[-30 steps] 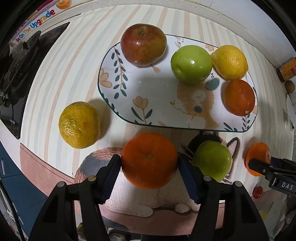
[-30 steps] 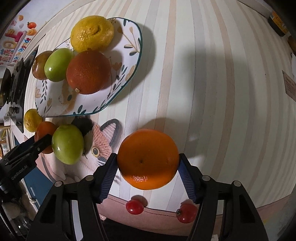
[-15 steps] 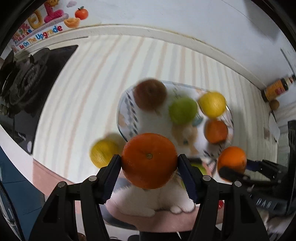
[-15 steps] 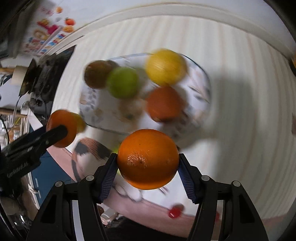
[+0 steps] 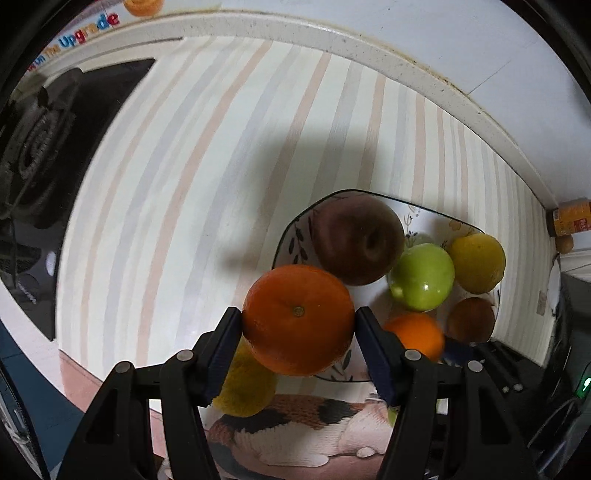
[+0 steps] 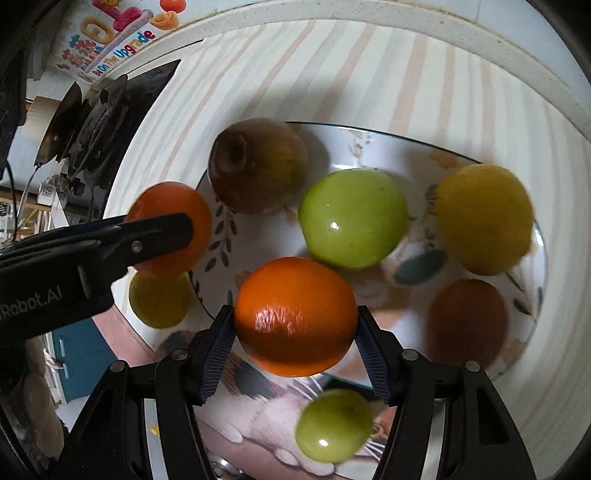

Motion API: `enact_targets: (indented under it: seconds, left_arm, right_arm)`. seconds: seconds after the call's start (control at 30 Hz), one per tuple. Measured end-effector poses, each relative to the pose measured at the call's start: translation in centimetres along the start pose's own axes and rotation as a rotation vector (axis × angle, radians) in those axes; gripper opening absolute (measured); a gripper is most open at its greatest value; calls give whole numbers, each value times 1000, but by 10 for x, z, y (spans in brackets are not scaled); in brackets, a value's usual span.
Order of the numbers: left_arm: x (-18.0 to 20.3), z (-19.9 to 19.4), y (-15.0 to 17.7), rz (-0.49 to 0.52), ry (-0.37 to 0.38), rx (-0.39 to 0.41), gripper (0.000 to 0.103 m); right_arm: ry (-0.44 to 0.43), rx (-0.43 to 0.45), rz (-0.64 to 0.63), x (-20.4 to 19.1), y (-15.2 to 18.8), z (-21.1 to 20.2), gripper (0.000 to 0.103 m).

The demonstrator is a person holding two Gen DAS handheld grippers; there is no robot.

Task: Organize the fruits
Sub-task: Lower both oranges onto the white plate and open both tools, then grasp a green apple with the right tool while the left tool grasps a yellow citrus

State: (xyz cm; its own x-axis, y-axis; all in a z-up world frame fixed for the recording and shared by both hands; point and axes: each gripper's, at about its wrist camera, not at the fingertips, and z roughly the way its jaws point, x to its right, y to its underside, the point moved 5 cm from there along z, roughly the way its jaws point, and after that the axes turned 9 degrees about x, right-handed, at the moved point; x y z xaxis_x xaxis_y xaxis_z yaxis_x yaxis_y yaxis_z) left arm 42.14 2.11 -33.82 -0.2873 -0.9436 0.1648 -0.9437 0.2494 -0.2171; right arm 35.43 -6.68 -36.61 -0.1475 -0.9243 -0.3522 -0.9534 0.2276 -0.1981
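Observation:
My left gripper (image 5: 298, 334) is shut on an orange (image 5: 297, 319), held in the air at the left rim of the patterned plate (image 5: 293, 236). My right gripper (image 6: 295, 332) is shut on a second orange (image 6: 294, 315), held above the plate's (image 6: 532, 325) near edge. On the plate lie a dark red apple (image 6: 256, 164), a green apple (image 6: 352, 218), a yellow lemon (image 6: 484, 218) and a dark orange (image 6: 467, 323). A yellow citrus (image 6: 159, 299) and a small green apple (image 6: 332, 424) lie on the mat below. The left gripper also shows in the right wrist view (image 6: 162, 229).
A striped mat (image 5: 207, 166) covers the counter, with a cat picture (image 5: 295, 432) at its near edge. A black gas stove (image 5: 40, 147) sits to the left. A wall (image 5: 406, 33) runs along the back, with a small bottle (image 5: 570, 218) at far right.
Both grippers have lifted their oranges off the mat and carried them over toward the plate. The plate's fruits have stayed where they were.

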Motion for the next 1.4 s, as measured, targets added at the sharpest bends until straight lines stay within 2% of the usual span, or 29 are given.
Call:
enact_targets:
  seconds: [0.37, 0.43, 0.47, 0.57, 0.6, 0.67, 0.8, 0.83, 0.87, 0.93, 1.07, 1.4]
  left_arm:
    - [-2, 11, -11, -6, 25, -47, 62]
    - [-3, 11, -10, -16, 27, -58, 62]
    - [-4, 11, -9, -28, 25, -61, 62]
    - [-6, 8, -9, -52, 40, -56, 62]
    - [-7, 6, -10, -56, 42, -51, 62]
    - [-8, 1, -9, -56, 40, -40, 71]
    - [-12, -15, -7, -46, 5, 6, 72]
    - [-13, -20, -5, -36, -16, 21, 76]
    - [-13, -25, -3, -27, -38, 35, 87]
    - [-14, -34, 1, -8, -74, 69, 96]
    - [-13, -54, 17, 5, -121, 123, 96]
    - [15, -97, 51, 30, -126, 230, 96]
  right_arm:
    - [-113, -5, 97, -6, -3, 17, 68]
    - [-134, -8, 109, -6, -3, 14, 74]
    - [-132, -9, 110, -6, -4, 13, 80]
    - [-127, -11, 108, -4, -3, 5, 82]
    - [-121, -19, 108, -2, -2, 2, 83]
    - [-105, -17, 112, 1, -2, -5, 85]
    - [-29, 30, 102, 14, 2, -34, 93]
    - [-8, 44, 93, 15, 3, -40, 93]
    - [22, 56, 84, 18, 4, -47, 94]
    - [94, 75, 71, 25, 7, -60, 96]
    - [186, 109, 63, 40, 17, -85, 97]
    - [245, 191, 33, 44, 42, -140, 97]
